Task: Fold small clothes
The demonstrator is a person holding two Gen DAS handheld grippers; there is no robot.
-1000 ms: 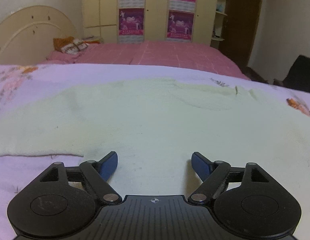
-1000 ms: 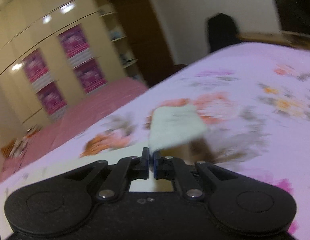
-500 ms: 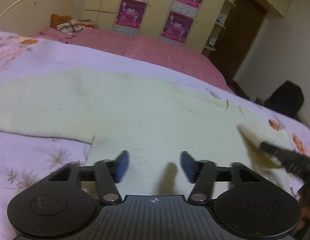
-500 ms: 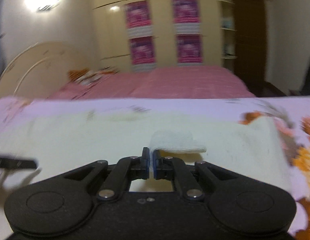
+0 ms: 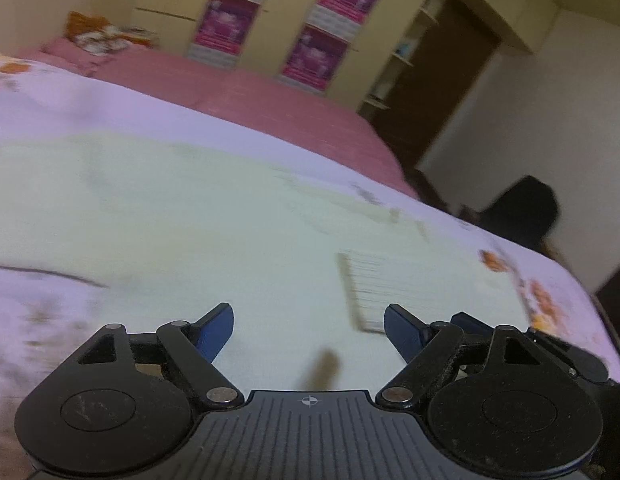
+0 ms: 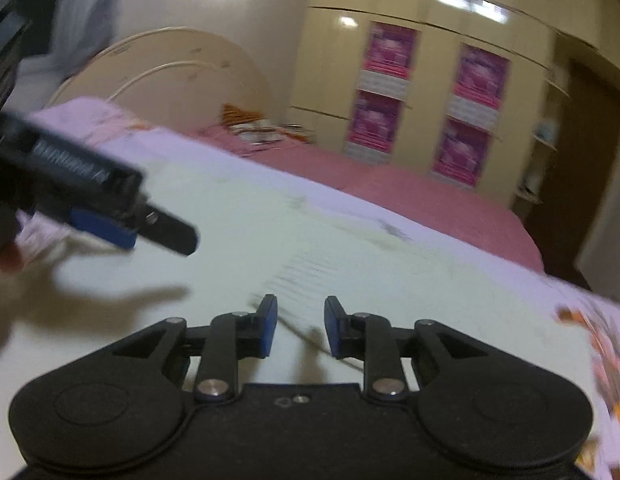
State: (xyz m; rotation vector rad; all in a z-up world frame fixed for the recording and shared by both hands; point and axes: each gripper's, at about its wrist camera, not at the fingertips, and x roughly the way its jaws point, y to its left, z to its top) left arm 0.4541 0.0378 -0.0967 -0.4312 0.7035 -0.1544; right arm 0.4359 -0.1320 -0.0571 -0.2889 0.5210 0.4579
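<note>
1. We count one pale cream garment [image 5: 181, 216], spread flat across the middle of the left wrist view on the lilac floral bedspread [image 5: 49, 104]. The same garment fills the centre of the right wrist view.
2. One ribbed cuff [image 5: 374, 280] of the garment lies folded onto its body, right of centre in the left wrist view. In the right wrist view it sits just above the fingertips. Both views are blurred, so we cannot tell the fold's exact edges.
3. Two grippers appear. The left gripper [image 5: 307, 328] holds its jaws wide with nothing between them, over bare cloth at lower centre.
4. The right gripper [image 6: 297, 326] shows a narrow gap. Its jaws have just been opening, the pads stand off the cloth, and only the cuff's edge shows in the gap.
5. The left gripper also enters the right wrist view from the left edge, one blue pad [image 6: 101, 228] visible.
6. We count four magenta posters [image 5: 225, 20] on the cream wardrobe [image 5: 277, 24], upper centre of the frame.
7. One second bed with a pink cover [image 5: 245, 96] lies behind, and one curved headboard [image 6: 169, 64] stands at upper left in the right wrist view.
</note>
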